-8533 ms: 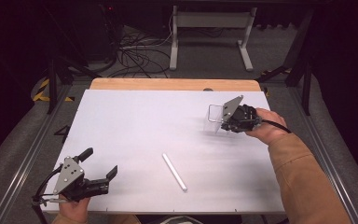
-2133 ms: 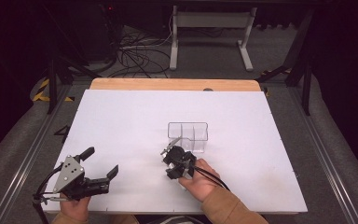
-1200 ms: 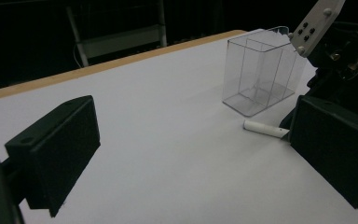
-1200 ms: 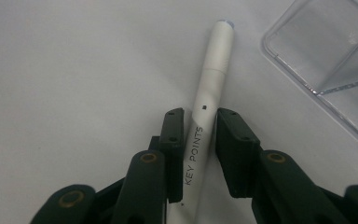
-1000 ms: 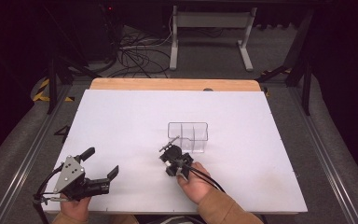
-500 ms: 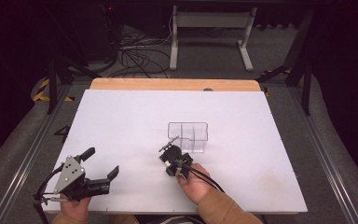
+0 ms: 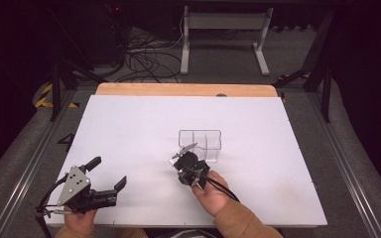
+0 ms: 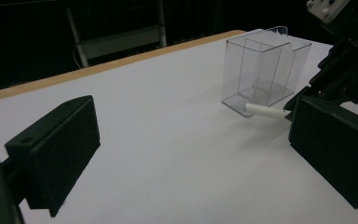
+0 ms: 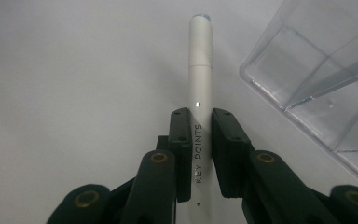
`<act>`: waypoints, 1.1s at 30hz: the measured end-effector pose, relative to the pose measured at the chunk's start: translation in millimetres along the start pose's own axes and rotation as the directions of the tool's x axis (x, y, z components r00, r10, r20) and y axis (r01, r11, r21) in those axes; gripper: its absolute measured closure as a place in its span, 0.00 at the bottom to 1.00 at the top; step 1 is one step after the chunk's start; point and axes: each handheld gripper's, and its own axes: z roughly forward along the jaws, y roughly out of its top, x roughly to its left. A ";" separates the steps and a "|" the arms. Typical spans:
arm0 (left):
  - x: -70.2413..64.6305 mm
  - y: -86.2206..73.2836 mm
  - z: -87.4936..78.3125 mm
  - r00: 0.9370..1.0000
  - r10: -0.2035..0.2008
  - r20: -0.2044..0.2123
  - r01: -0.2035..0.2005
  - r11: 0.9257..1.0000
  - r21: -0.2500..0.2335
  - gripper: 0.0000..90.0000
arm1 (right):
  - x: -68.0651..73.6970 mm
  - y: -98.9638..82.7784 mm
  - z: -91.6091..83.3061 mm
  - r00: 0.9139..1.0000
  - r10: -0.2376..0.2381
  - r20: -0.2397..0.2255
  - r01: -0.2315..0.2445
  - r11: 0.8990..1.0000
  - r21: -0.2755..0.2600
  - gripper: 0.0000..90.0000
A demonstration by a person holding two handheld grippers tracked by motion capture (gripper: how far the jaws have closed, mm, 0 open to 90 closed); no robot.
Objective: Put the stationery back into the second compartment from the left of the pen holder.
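The right claw (image 9: 199, 140) pinches a slim white plastic pen (image 9: 200, 84) mid-barrel: light, stiff, slippery. The left claw (image 7: 108, 179) rests spread at the counter's (image 7: 129, 129) near-left corner.

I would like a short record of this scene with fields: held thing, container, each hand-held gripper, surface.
held thing: white pen, printed "KEY POINTS", lying along the jaws
container: clear divided box, upright, beside the pen tip
right hand-held gripper: shut on the pen, next to the box
left hand-held gripper: open, holding nothing, near the table's front left corner
surface: white table
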 end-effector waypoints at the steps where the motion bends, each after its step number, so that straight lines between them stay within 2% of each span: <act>1: -0.3 -0.1 0.1 1.000 -0.003 -0.001 0.003 1.000 0.000 0.03 | -0.6 -0.3 -3.5 1.000 0.000 -0.006 -0.001 1.000 -0.020 0.88; 5: -0.3 -0.1 0.1 1.000 -0.003 -0.001 0.003 1.000 0.000 0.03 | -2.7 -1.0 -18.1 1.000 -0.010 -0.020 0.008 0.995 -0.102 0.88; 7: -0.3 -0.1 0.2 1.000 -0.004 0.000 0.004 1.000 0.000 0.03 | -3.7 -1.8 -24.9 0.999 -0.022 -0.023 0.018 0.988 -0.151 0.88; 12: -0.4 -0.1 0.3 1.000 -0.004 0.001 0.004 1.000 0.001 0.03 | -7.8 -4.0 -39.8 0.999 -0.023 -0.039 0.014 0.973 -0.230 0.88; 18: -0.2 -0.1 0.4 1.000 -0.002 -0.001 0.002 1.000 0.000 0.03 | -12.0 -7.0 -54.8 0.996 -0.075 -0.054 0.052 0.939 -0.341 0.88; 24: -0.2 -0.2 0.7 1.000 -0.004 -0.003 0.004 1.000 0.000 0.03 | -16.6 -9.7 -66.6 0.993 -0.110 -0.052 0.076 0.895 -0.440 0.88; 27: -0.1 0.0 0.3 1.000 -0.001 -0.003 0.001 1.000 -0.001 0.03 | -19.0 -10.1 -69.8 0.993 -0.110 -0.046 0.075 0.875 -0.477 0.88; 30: -0.1 -0.1 0.2 1.000 -0.006 -0.001 0.006 1.000 0.000 0.03 | -20.8 -11.3 -73.8 0.994 -0.095 -0.059 0.051 0.854 -0.519 0.88; 33: -0.2 -0.1 0.1 1.000 -0.005 -0.001 0.005 1.000 -0.001 0.03 | -23.1 -11.5 -76.6 0.994 -0.101 -0.046 0.059 0.832 -0.551 0.88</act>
